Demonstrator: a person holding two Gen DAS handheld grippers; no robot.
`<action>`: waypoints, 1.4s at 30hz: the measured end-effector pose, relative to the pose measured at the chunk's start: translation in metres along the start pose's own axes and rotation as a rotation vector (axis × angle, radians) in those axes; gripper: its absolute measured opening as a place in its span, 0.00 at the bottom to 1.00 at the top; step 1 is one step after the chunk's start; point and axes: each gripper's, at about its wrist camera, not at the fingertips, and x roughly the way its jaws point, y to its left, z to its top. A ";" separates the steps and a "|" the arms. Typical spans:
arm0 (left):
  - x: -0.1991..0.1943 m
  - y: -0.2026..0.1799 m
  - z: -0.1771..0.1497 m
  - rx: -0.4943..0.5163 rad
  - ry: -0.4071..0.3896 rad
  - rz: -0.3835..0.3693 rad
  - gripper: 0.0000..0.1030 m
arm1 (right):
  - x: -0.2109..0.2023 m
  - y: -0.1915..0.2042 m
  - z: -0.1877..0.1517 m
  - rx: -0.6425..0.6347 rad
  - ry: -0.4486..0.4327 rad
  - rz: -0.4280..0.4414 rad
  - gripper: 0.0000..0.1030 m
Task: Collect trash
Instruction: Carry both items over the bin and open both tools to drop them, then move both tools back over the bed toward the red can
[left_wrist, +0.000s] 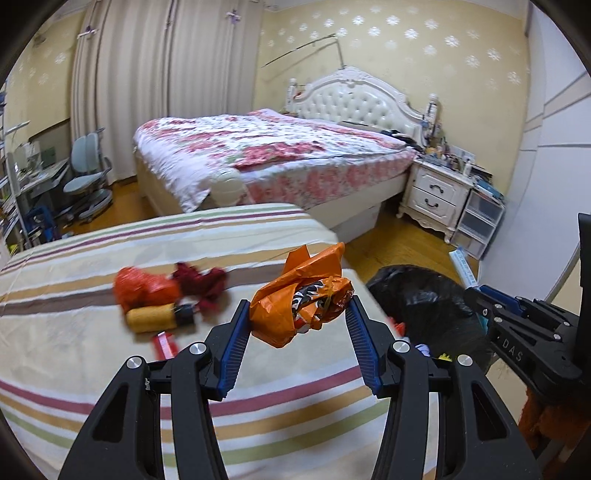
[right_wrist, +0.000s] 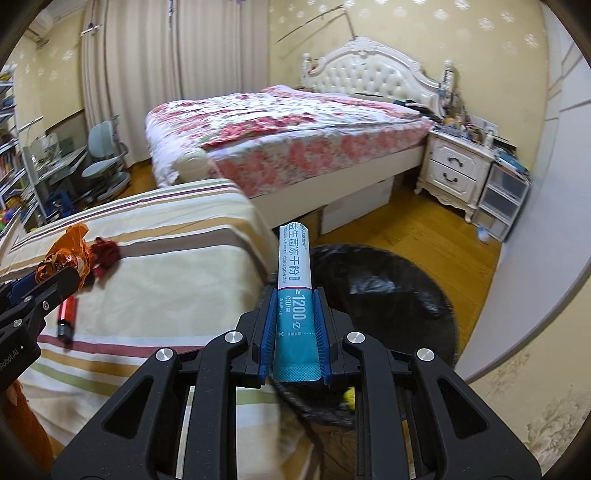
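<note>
My left gripper is shut on a crumpled orange wrapper and holds it above the right edge of the striped bed. It also shows in the right wrist view. My right gripper is shut on a teal and white powder sachet, upright above the black trash bag. The bag also shows in the left wrist view, right of the bed. A red wrapper, a dark red scrap, a yellow roll and a red lighter lie on the bed.
A flowered bed with a white headboard stands behind. A white nightstand and plastic drawers stand at the right wall. A desk and blue chair are at the left. Wooden floor lies beyond the bag.
</note>
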 end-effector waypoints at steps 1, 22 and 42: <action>0.004 -0.007 0.003 0.010 -0.001 -0.005 0.50 | 0.003 -0.007 0.000 0.010 0.001 -0.009 0.19; 0.085 -0.104 0.010 0.173 0.060 -0.031 0.51 | 0.037 -0.077 -0.005 0.097 0.012 -0.079 0.19; 0.101 -0.120 0.009 0.202 0.086 0.010 0.73 | 0.047 -0.100 -0.007 0.170 0.022 -0.111 0.38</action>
